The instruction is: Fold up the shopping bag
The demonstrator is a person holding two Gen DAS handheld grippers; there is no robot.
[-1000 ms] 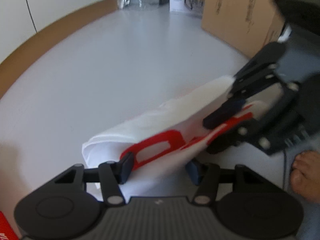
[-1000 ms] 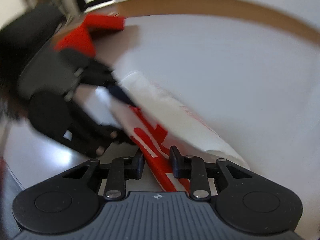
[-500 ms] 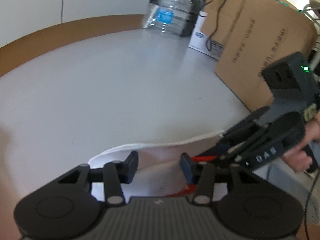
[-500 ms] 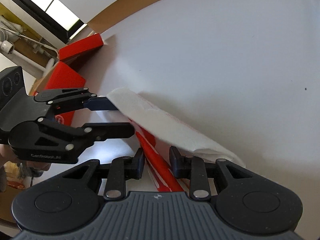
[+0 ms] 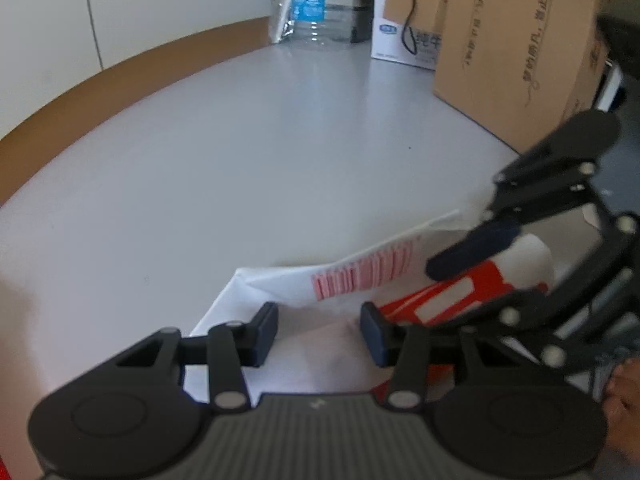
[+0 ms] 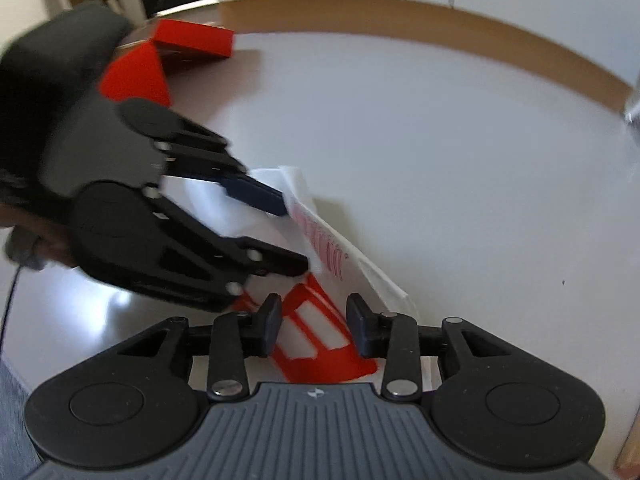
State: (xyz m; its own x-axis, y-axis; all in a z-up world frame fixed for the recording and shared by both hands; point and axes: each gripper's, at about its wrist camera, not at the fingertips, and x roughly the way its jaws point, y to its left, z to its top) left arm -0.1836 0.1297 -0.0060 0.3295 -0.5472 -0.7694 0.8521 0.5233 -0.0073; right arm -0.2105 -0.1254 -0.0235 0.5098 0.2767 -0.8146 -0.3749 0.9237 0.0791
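Observation:
A white shopping bag with red print (image 5: 360, 276) lies folded on the white table, also in the right wrist view (image 6: 340, 256). My left gripper (image 5: 318, 332) is open, its fingers astride the bag's near end without gripping it. My right gripper (image 6: 313, 330) is open too, over the red printed end of the bag. Each gripper shows in the other's view: the right one (image 5: 480, 264) at the bag's right end, the left one (image 6: 288, 236) at its far end, both with jaws apart.
A large cardboard box (image 5: 516, 40), a clear water bottle (image 5: 316, 4) and a small white carton (image 5: 404, 40) stand at the table's far right. Red boxes (image 6: 168, 60) sit at the far left. The table's brown edge (image 6: 440, 28) curves behind.
Both grippers have opened and let go of the bag, which was held up one second ago. The bag now lies lower on the table, with a red striped print showing on top.

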